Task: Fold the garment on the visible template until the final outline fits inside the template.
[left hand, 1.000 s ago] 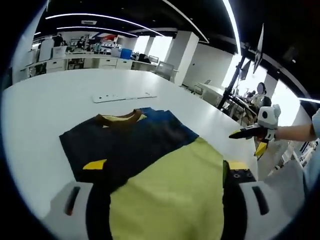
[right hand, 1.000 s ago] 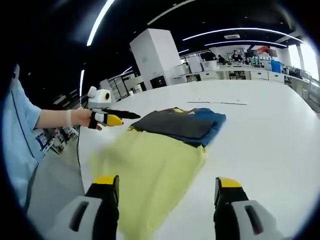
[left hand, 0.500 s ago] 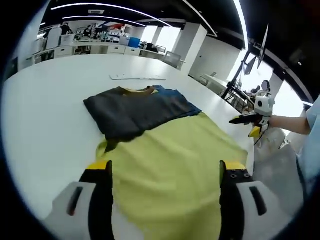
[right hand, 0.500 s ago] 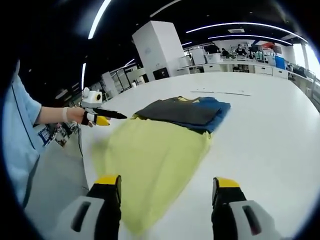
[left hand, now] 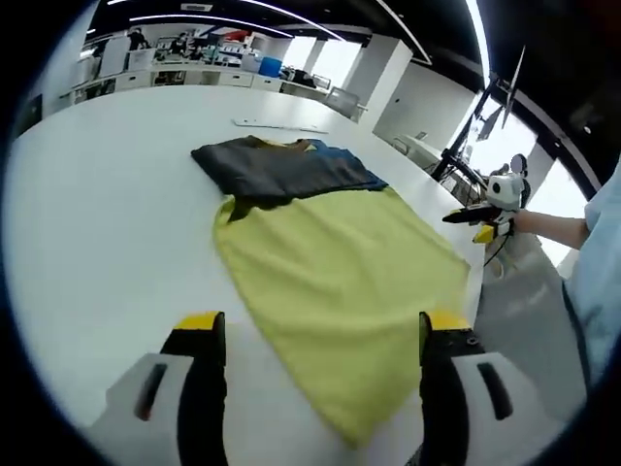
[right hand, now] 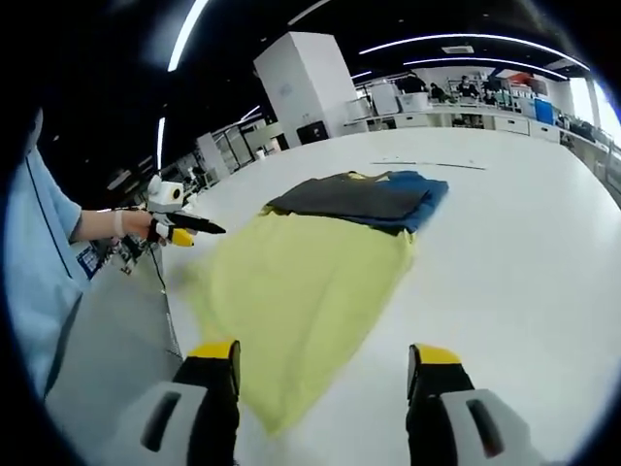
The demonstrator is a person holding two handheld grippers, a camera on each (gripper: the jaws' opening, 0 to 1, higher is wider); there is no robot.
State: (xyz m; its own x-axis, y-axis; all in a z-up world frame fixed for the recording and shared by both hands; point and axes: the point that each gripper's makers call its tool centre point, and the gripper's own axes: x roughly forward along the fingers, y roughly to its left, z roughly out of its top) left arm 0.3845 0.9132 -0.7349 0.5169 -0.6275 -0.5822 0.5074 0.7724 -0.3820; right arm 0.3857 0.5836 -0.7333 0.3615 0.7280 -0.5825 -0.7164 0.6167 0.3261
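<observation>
The garment lies on the white table [left hand: 87, 223]. Its dark grey and blue part [left hand: 281, 167] with a yellow collar is folded at the far end, and a wide yellow part [left hand: 340, 282] spreads flat toward me. My left gripper [left hand: 320, 325] stands open above the yellow part's near edge, with nothing between its fingers. The right gripper view has the same garment [right hand: 301, 277], its grey and blue part [right hand: 364, 199] farthest away. My right gripper [right hand: 322, 351] is open just short of the yellow hem. Each gripper appears in the other view, held by a hand: right [left hand: 477, 216], left [right hand: 184, 228].
A thin white strip [left hand: 277, 125] lies flat on the table beyond the garment, and the right gripper view has it too [right hand: 427, 164]. The table's edge runs by the person's sleeve [right hand: 39, 262], with grey floor [right hand: 107, 340] below. Desks and shelves stand far behind.
Both views have drawn back from the garment. The yellow part, which filled the space between my left jaws, now lies flat on the table, clear of both grippers.
</observation>
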